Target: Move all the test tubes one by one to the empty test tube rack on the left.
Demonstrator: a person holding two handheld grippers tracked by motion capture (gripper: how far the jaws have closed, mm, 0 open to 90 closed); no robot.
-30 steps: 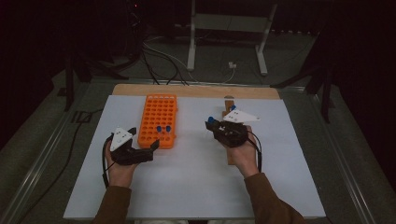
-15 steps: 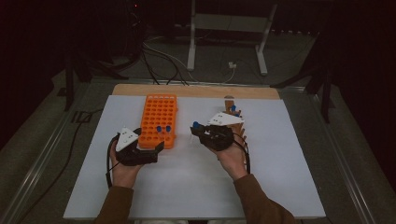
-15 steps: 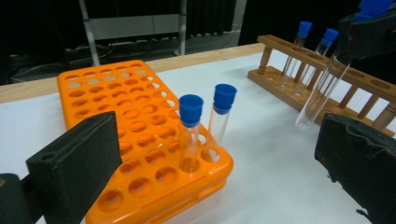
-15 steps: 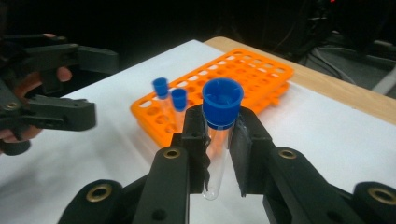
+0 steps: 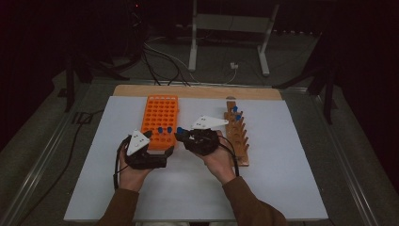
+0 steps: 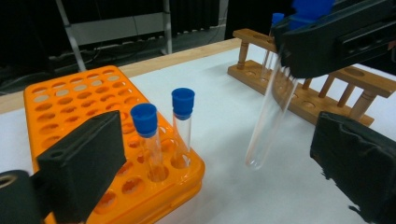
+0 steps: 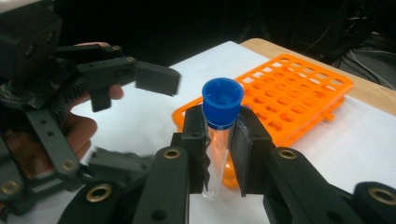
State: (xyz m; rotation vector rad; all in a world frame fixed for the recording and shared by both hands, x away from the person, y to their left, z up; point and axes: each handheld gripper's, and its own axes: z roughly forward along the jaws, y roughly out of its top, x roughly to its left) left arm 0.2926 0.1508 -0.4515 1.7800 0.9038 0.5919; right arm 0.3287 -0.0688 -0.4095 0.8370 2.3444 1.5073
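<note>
My right gripper [image 7: 222,135] is shut on a clear test tube [image 7: 218,154] just below its blue cap, and the tube hangs upright. In the high view this gripper [image 5: 181,136] sits beside the near right corner of the orange rack [image 5: 160,117]. Two blue-capped tubes [image 6: 144,121] stand in the rack's near rows. My left gripper [image 6: 219,156] is open and its jaws have just been closing a little. The rack's near corner lies between them, unpressed. The held tube [image 6: 268,121] hangs above the white mat between those jaws.
A wooden peg rack [image 5: 237,136] lies to the right of my right hand, with blue-capped tubes [image 5: 236,113] at its far end. A white mat [image 5: 282,179] covers the table, with a wooden strip along its far edge. Cables and a stand lie beyond.
My right gripper has carried the tube leftward from the wooden rack to the orange rack's near corner. My left gripper has shifted slightly right, closer to that corner.
</note>
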